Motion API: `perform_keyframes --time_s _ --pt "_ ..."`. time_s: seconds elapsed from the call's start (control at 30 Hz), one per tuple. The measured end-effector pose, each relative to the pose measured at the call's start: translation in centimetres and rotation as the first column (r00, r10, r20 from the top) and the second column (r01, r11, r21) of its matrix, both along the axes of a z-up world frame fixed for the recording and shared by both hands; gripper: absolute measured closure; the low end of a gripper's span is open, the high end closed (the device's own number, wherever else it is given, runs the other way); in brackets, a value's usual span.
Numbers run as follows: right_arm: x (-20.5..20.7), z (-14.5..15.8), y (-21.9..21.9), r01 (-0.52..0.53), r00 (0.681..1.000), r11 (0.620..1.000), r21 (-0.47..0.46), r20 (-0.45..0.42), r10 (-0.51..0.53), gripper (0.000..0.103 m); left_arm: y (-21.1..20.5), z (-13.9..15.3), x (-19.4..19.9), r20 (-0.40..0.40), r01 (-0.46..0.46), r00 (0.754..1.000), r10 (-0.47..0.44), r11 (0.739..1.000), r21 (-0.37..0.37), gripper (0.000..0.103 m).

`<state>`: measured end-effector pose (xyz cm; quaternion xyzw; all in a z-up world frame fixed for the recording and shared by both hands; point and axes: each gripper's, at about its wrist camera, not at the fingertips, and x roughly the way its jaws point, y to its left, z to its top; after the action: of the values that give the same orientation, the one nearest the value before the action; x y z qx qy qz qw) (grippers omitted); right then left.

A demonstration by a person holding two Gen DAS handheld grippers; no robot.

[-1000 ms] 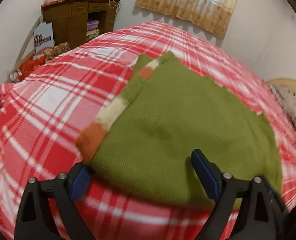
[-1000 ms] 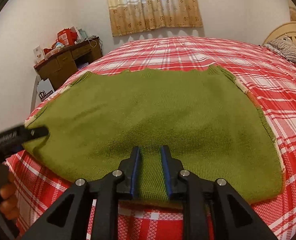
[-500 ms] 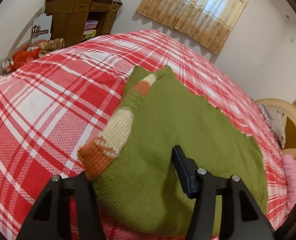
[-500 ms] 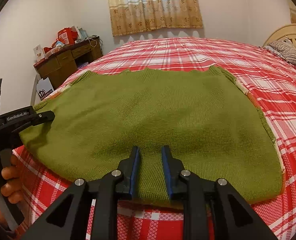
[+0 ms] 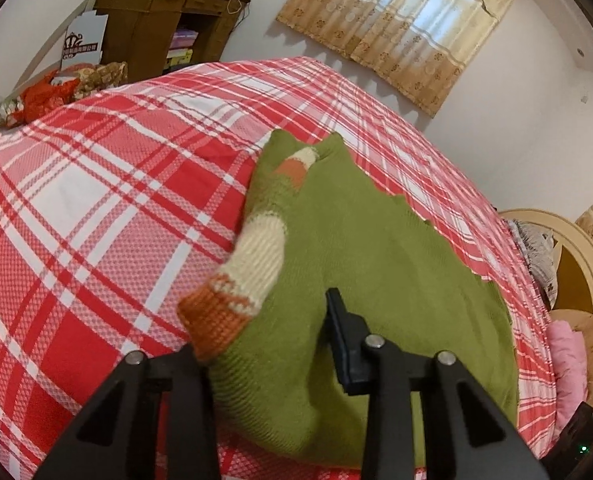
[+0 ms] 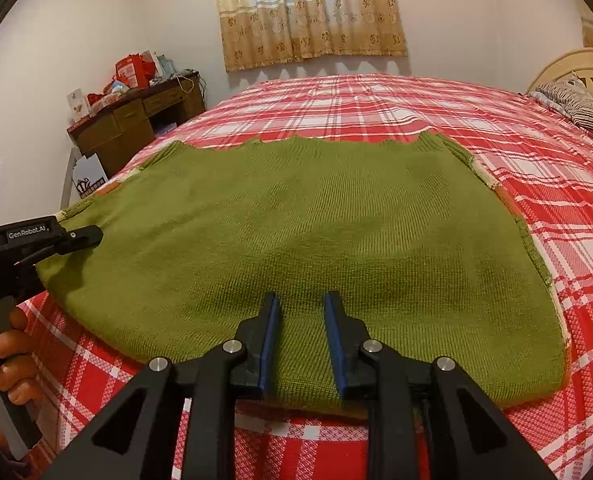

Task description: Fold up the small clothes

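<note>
A: Start at the tools. What is each one doing?

B: The left tool (image 5: 268, 344) has just been closing, and a bunched fold of the green sweater (image 6: 304, 248) sits between its fingers at the near left corner. The knit bulges up between them, so I judge it gripped. The striped sleeve (image 5: 256, 256), in cream and orange bands, lies folded along that left edge just above the grip.

A: And the right tool?

B: The right tool (image 6: 299, 340) rests at the near hem, fingers narrow but with a clear gap. The knit lies flat and unpinched between the blue pads (image 6: 267, 344), so it is holding nothing. In the same view the left tool shows at the far left, held by a person's hand (image 6: 4, 360).

A: Where does the sweater lie?

B: Spread flat on the bed (image 6: 556, 184) with its red plaid cover, hem near, scalloped edge far, toward the curtain (image 6: 308, 12). A wooden cabinet (image 6: 132, 128) stands beyond the bed's left side.

A: How far along is the folding?

B: Early, I judge. Both sleeves look tucked in along the sides, yet the body is still one open panel. The crosswise folds of the body are all left to do.
</note>
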<state>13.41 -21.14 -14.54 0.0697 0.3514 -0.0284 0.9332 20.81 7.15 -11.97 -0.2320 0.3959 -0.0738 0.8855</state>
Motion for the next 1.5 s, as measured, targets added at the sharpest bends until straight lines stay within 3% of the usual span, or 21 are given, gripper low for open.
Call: perform_keyframes --time_s 0.13,0.27,0.37,0.43,0.53,0.67,0.8,0.93,1.03,1.13,1.23,1.3,1.37,1.5 --pt "-0.2 1.4 0.6 -0.014 0.999 1.0 0.014 0.032 0.013 0.078 0.2 0.0 -0.2 0.005 -0.007 1.0 0.007 1.0 0.006 0.059" --pt "0.1 2.1 3.2 -0.099 0.994 0.995 0.023 0.056 0.098 0.078 -0.1 0.0 0.2 0.004 -0.012 1.0 0.012 1.0 0.015 0.06" --pt "1.3 -0.2 4.6 -0.131 0.991 0.991 -0.017 -0.029 0.13 0.078 -0.9 0.6 0.4 0.02 -0.001 1.0 -0.001 0.997 0.074 0.074" --pt "1.1 0.0 4.2 -0.134 0.991 0.991 0.014 -0.002 0.134 0.077 -1.8 1.4 0.2 0.049 -0.002 0.999 -0.005 0.99 0.142 0.077" --pt "1.0 -0.2 2.8 -0.143 0.99 0.984 0.104 0.023 0.141 0.077 -4.2 2.8 -0.3 0.109 -0.004 0.994 -0.03 0.954 0.298 0.079" --pt "0.9 -0.6 1.5 -0.145 0.989 0.971 0.191 0.044 0.139 0.077 -8.6 4.3 -1.8 0.205 0.037 0.967 -0.152 0.877 0.479 0.081" --pt "1.1 -0.8 1.9 -0.145 0.989 0.972 0.183 0.045 0.139 0.077 -11.7 4.3 -2.7 0.231 0.109 0.93 -0.287 0.813 0.572 0.081" --pt "1.2 -0.7 1.4 -0.149 0.989 0.964 0.22 0.039 0.143 0.077 -13.6 3.2 -2.9 0.193 0.187 0.907 -0.373 0.77 0.609 0.081" --pt "0.9 -0.2 0.9 -0.174 0.984 0.956 0.236 0.012 0.176 0.077 -13.3 2.9 -2.4 0.168 0.227 0.91 -0.379 0.795 0.563 0.081" --pt "0.3 0.9 -0.9 -0.183 0.983 0.949 0.257 0.017 0.185 0.077 -13.5 2.5 -2.7 0.177 0.215 0.904 -0.39 0.77 0.601 0.081" --pt "0.7 3.1 -3.4 -0.161 0.987 0.946 0.28 0.054 0.152 0.076 -13.8 2.3 -3.0 0.18 0.208 0.905 -0.386 0.769 0.604 0.081" --pt "2.8 4.5 -4.8 -0.167 0.986 0.914 0.37 0.065 0.154 0.066 -13.6 2.3 -3.0 0.185 0.203 0.909 -0.373 0.785 0.585 0.081" --pt "5.3 5.4 -5.1 -0.193 0.981 0.873 0.448 0.067 0.182 0.036 -13.0 2.4 -3.2 0.192 0.201 0.914 -0.359 0.807 0.555 0.081" --pt "12.4 5.6 -3.1 -0.251 0.956 0.8 0.545 0.009 0.293 0.031 -12.4 2.3 -3.0 0.2 0.196 0.919 -0.339 0.835 0.514 0.081"
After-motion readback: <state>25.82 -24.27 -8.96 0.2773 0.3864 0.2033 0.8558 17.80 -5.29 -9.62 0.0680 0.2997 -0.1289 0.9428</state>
